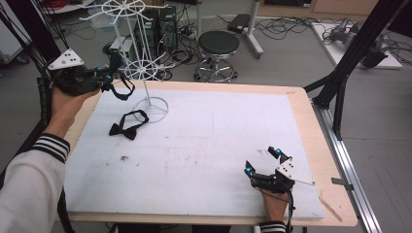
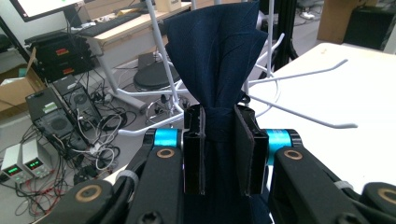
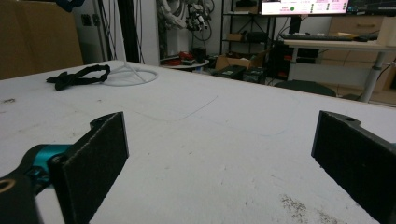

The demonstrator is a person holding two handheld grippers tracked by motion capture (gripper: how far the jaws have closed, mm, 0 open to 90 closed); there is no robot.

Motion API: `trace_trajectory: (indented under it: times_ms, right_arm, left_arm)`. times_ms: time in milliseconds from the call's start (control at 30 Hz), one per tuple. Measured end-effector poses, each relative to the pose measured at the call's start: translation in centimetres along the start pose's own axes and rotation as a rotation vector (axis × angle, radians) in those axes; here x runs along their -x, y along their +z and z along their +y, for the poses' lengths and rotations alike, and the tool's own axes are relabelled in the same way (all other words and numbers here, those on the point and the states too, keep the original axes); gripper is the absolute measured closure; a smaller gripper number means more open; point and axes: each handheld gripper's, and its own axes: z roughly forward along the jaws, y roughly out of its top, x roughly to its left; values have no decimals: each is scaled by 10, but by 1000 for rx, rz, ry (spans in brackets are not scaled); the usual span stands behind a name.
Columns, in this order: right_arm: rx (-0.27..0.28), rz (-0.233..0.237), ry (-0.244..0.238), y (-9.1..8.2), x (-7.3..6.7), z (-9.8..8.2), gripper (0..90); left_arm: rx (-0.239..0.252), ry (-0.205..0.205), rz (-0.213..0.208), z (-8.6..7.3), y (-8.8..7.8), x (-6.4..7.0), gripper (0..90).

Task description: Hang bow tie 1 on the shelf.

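My left gripper [image 1: 111, 73] is raised over the table's back-left corner, shut on the knot of a dark navy bow tie [image 2: 215, 51]. The tie's wings stand up between the jaws, and its strap [image 1: 122, 91] hangs in a loop below. Just right of it stands a white wire rack [image 1: 141, 68], whose thin arms [image 2: 303, 74] reach out behind the tie. A second, black bow tie [image 1: 127, 125] lies flat beside the rack's ring base [image 1: 151, 108]. At the front right, my right gripper [image 1: 261, 159] rests low on the white mat, open with nothing between its jaws [image 3: 224, 154].
The white mat [image 1: 204, 141] covers most of the wooden table, with a small dark smudge [image 1: 124, 158] at front left. Behind the table stand a black stool [image 1: 218, 46] and tangled floor cables. A black frame post [image 1: 350, 58] rises at the right edge.
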Motion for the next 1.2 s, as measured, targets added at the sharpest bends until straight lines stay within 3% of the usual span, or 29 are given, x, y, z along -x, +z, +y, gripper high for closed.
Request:
trace_trajectory:
  times_ms: [400,1067,1133,1167,1200]
  right_arm:
    - [-3,2,5,0,0,0,30]
    - [2,-1,-3,0,0,0,30]
    - [2,-1,-5,0,0,0,29]
    - [2,-1,-7,0,0,0,30]
    - [2,-1,-7,0,0,0,30]
  left_arm:
    - [-43,10,5,7,5,-3,750]
    - [-99,-80,2,5,11,-4,732]
    - [-97,-95,8,5,10,-4,685]
    - [-94,-117,12,6,10,-5,550]
    - [-91,-133,17,6,8,-5,550]
